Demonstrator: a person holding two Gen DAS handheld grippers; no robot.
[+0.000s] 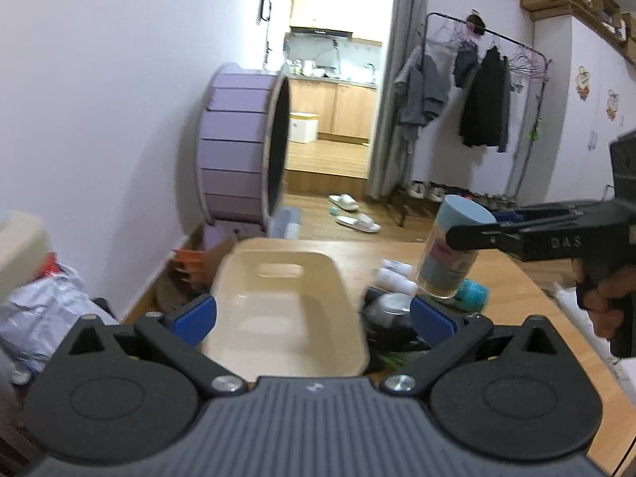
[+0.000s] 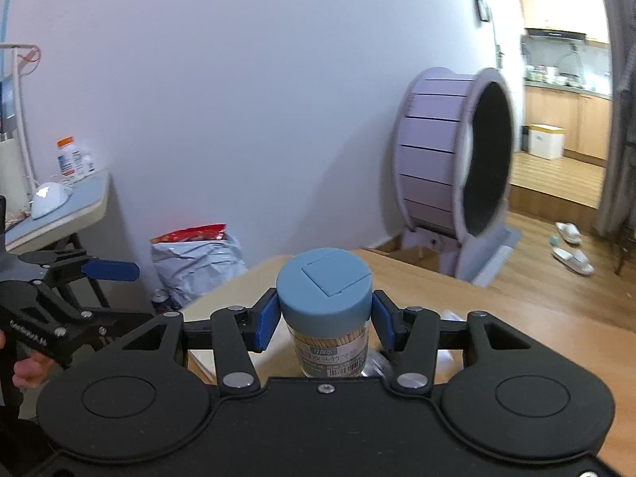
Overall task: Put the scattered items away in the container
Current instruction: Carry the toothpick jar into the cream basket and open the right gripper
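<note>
The toothpick jar (image 2: 325,314) stands with its long axis close to upright, blue flip-top lid (image 2: 324,284) up and clear body down, the toothpicks inside standing on end behind the label. In the left wrist view the same jar leans slightly, its lid tipped toward the top right, and its base hangs just above the clutter on the wooden bench (image 1: 512,302).

The right gripper (image 2: 324,324) has its blue fingers (image 2: 265,324) clamped on the jar, one on each side, just at the lower edge of the lid. The fingers stand partly apart, only as wide as the jar. A hand (image 1: 604,298) grips the handle of this gripper at the right edge of the left wrist view.

The left gripper (image 1: 314,314) holds nothing: its blue fingers (image 1: 196,314) are spread wide, on either side of the near end of the cream container (image 1: 286,302) without visibly touching it. The container is a long plastic tub with a handle slot in its far wall, its long axis running away from the camera; its inside looks bare. It sits at the left part of the bench.

Just right of the container lie a dark round item with a silver top (image 1: 391,308), two small white bottles (image 1: 393,274) on their sides, and a teal ribbed object (image 1: 473,294) beneath the jar.
</note>
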